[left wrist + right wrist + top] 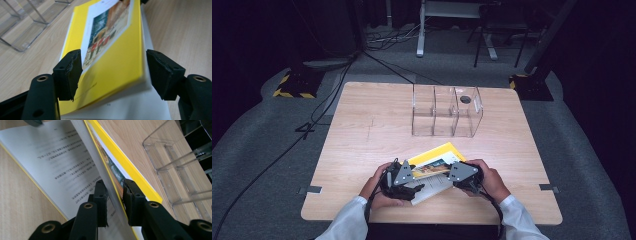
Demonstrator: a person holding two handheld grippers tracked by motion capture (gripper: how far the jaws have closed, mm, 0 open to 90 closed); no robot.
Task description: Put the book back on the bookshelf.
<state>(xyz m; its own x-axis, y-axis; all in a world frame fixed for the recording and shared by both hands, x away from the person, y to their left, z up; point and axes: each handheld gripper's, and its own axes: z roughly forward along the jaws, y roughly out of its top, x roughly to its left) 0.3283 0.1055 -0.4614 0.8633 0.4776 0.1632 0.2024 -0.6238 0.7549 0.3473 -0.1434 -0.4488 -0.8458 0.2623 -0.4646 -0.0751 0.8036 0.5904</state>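
Both hands come in from the near edge of the wooden table (362, 115), white sleeves showing, and meet over a yellow book (437, 162) lying near the person. The left gripper (408, 189) sits at the book's near-left end, its jaws standing apart on either side of the lifted front part without pressing it. The right gripper (115, 195) comes from the right and pinches the raised stack of cover and pages edge-on between narrow jaws. The book's long axis runs slantwise, from near left to far right, toward the clear plastic organizer (447, 111) farther back (well apart from it). The book is open: yellow cover with a white-framed picture lifted, a white page of printed text (62, 157) lying flat below.
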